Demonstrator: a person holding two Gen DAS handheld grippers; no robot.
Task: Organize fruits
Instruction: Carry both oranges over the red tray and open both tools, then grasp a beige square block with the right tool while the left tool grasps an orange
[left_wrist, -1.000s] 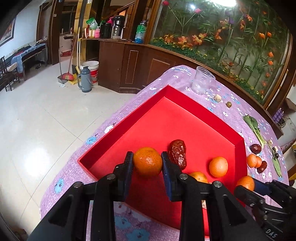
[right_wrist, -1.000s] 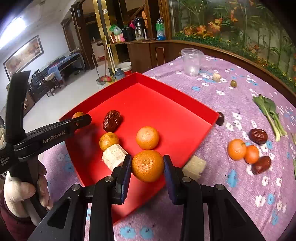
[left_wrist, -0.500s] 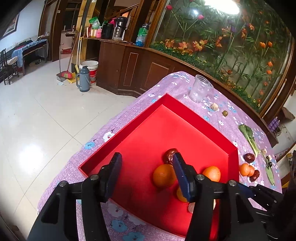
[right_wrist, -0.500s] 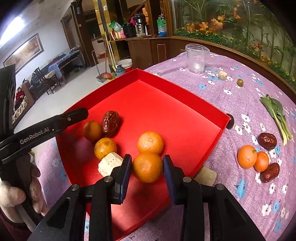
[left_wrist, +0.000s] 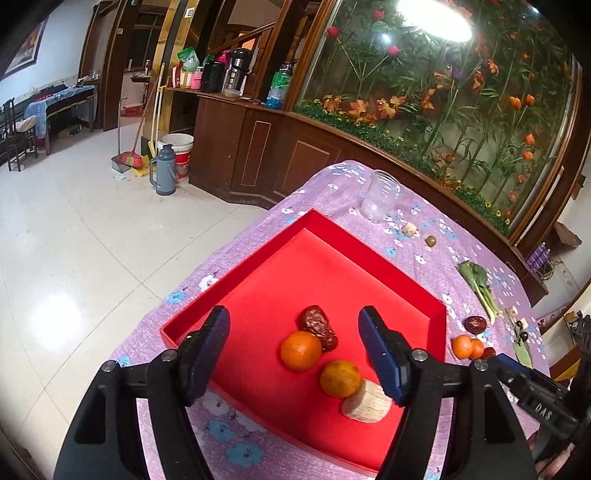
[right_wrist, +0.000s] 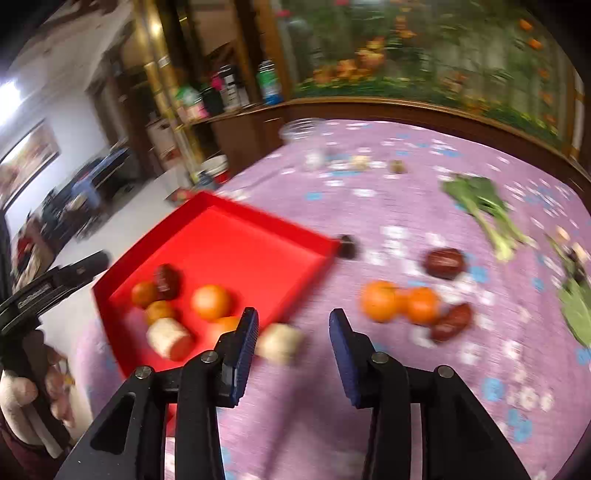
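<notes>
A red tray (left_wrist: 236, 280) on the purple cloth holds several oranges, a red date (left_wrist: 317, 326) and a pale cut chunk (left_wrist: 365, 400). My left gripper (left_wrist: 293, 354) is open and empty above the tray's near part, over an orange (left_wrist: 301, 350). My right gripper (right_wrist: 291, 349) is open and empty over the cloth to the right of the tray (right_wrist: 229, 240); this view is blurred. Two oranges (right_wrist: 400, 301) and two dates (right_wrist: 445, 262) lie on the cloth ahead of it. A pale chunk (right_wrist: 279, 343) lies between its jaws on the cloth.
A clear plastic cup (left_wrist: 380, 201), a small nut (left_wrist: 430, 241) and a leafy green (left_wrist: 478, 286) lie on the far cloth. The table edge runs along the left, with tiled floor below. A wooden counter and a glass flower display stand behind.
Both grippers opened and let their oranges go into the tray. The left gripper rose and drew back. The right gripper swung right, away from the tray, over the cloth.
</notes>
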